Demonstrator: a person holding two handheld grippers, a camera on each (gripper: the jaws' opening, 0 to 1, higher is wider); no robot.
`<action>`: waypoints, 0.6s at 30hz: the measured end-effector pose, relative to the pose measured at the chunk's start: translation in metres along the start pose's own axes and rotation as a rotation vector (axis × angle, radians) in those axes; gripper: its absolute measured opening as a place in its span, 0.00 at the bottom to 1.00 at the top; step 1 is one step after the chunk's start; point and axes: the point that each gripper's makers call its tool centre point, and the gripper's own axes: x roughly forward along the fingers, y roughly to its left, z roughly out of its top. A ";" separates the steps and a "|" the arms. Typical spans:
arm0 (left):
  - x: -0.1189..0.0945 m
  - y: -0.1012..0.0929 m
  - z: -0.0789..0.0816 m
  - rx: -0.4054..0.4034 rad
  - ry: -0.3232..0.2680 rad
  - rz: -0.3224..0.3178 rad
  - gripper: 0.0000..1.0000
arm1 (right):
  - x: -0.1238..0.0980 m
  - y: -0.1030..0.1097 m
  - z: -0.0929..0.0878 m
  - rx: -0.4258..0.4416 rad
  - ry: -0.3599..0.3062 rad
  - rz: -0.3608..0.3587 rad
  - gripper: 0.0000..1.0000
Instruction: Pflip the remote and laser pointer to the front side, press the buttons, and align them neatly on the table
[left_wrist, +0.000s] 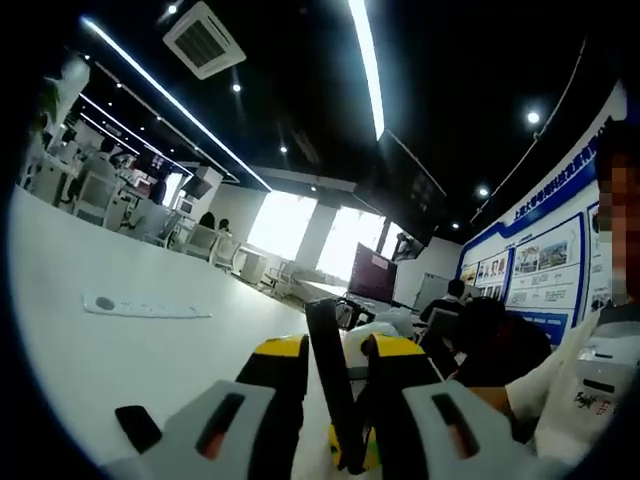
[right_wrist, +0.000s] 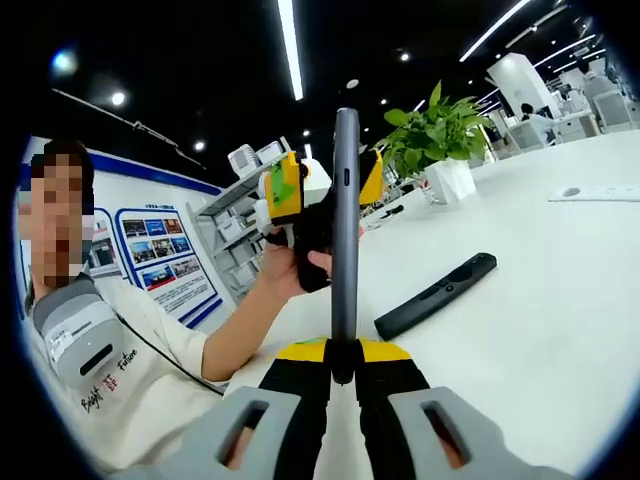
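Table: your white table (right_wrist: 560, 300) is broad and glossy; a potted plant (right_wrist: 440, 135) stands at its far edge.
Room: open office, black ceiling with strip lights (left_wrist: 365, 60), blue-bordered wall posters (left_wrist: 540, 260), bright windows (left_wrist: 300, 225).
Remote: your 2 grippers pinch the dark slim remote (right_wrist: 345, 220) edge-on above the table.
Right gripper (right_wrist: 342, 365): jaws closed on the remote's lower end.
Left gripper (left_wrist: 338, 375): jaws closed on its other end.
Laser pointer: the black laser pointer (right_wrist: 435, 295) lies flat on the table, just beside the remote.
White remote (left_wrist: 145, 307): flat, well apart.

Potted plant (right_wrist: 440, 135) on white table (right_wrist: 560, 300); white power strip (left_wrist: 145, 308) lies flat
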 end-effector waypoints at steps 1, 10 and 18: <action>0.000 0.001 -0.001 0.008 0.007 0.010 0.26 | 0.000 0.000 0.000 0.000 -0.001 0.002 0.12; 0.001 0.007 -0.003 0.046 0.039 0.053 0.39 | -0.002 0.003 0.003 0.005 -0.016 0.010 0.12; -0.008 0.002 0.017 -0.020 -0.096 -0.011 0.40 | -0.006 0.007 0.011 0.004 -0.047 0.032 0.12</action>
